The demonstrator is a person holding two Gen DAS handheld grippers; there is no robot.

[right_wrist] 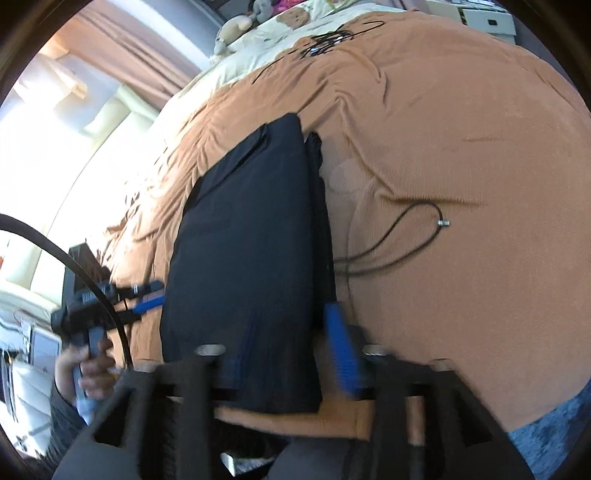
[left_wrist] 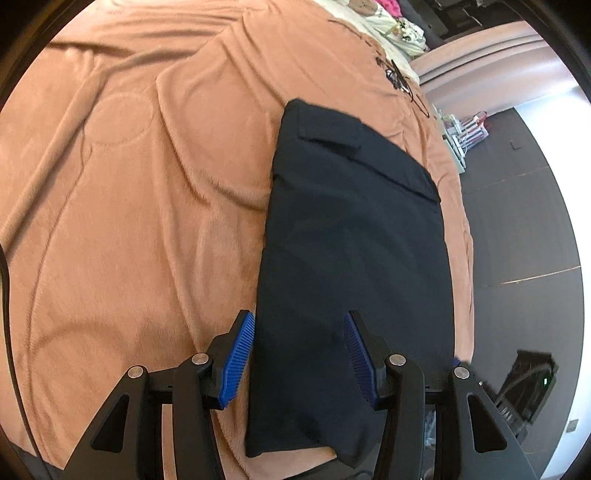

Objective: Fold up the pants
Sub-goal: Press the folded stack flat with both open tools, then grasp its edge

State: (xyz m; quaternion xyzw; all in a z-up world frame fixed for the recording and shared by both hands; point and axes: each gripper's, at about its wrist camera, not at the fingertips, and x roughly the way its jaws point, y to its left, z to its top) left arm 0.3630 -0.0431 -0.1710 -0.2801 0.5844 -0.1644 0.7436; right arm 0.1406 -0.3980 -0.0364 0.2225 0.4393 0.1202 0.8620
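The dark navy pants point(left_wrist: 351, 258) lie folded into a long flat rectangle on the orange blanket point(left_wrist: 129, 203), near the bed's edge. My left gripper point(left_wrist: 299, 354) is open with its blue pads above the near end of the pants, holding nothing. In the right wrist view the same folded pants point(right_wrist: 251, 258) lie lengthwise. My right gripper point(right_wrist: 284, 365) is open over their near end; its left pad is dim against the cloth. The left gripper point(right_wrist: 147, 293), held in a hand, also shows there at the left, beside the pants.
A thin black cable point(right_wrist: 399, 236) loops on the blanket right of the pants. More cables point(right_wrist: 328, 44) and a pale quilt with soft toys point(right_wrist: 280, 22) lie at the far end. Dark floor point(left_wrist: 517, 229) and a black device point(left_wrist: 524, 387) lie past the bed edge.
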